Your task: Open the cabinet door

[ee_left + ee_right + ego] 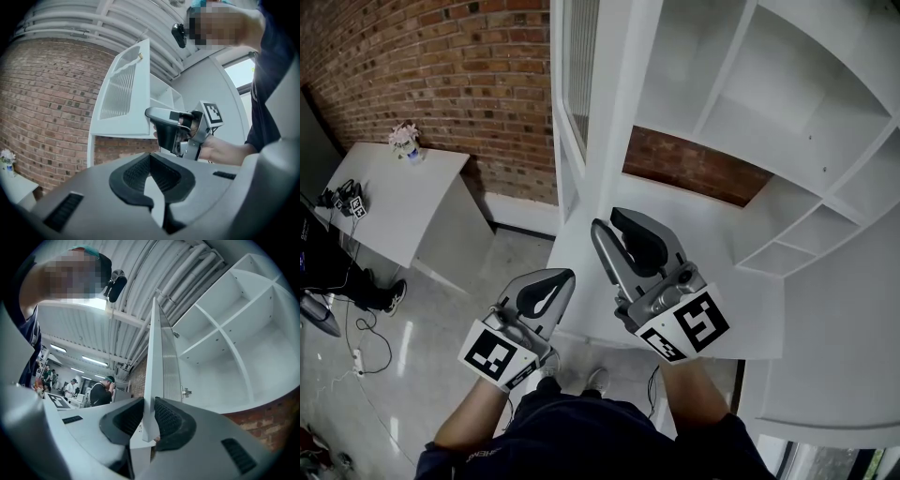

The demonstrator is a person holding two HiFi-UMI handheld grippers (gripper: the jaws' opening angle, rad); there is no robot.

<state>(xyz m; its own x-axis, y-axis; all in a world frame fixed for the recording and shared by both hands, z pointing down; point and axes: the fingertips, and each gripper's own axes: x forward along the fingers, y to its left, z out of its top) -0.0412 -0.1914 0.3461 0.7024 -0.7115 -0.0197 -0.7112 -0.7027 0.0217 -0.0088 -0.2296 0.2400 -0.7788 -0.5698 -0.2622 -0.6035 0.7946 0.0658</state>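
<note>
The white cabinet door (pixel 572 84) with a ribbed glass panel stands swung out from the open cabinet (pixel 750 112). The head view shows it edge-on. My right gripper (pixel 607 221) holds the door's lower outer corner. In the right gripper view the door's edge (pixel 157 357) runs up between the two pads, and my right gripper (pixel 149 401) is shut on it. The left gripper view shows the door (pixel 124 89), its small knob (pixel 139 56) and the right gripper (pixel 154 123) at its bottom edge. My left gripper (pixel 570 276) hangs lower left, shut and holding nothing, its tips (pixel 150 157) together.
Inside the cabinet are bare white shelves (pixel 225 333) and a hinge (pixel 186 392). A brick wall (pixel 441 66) runs behind. A white table (pixel 394 197) with a small flower pot (pixel 406 141) stands to the left, with cables on the floor (pixel 366 347). Several people stand far off in the right gripper view.
</note>
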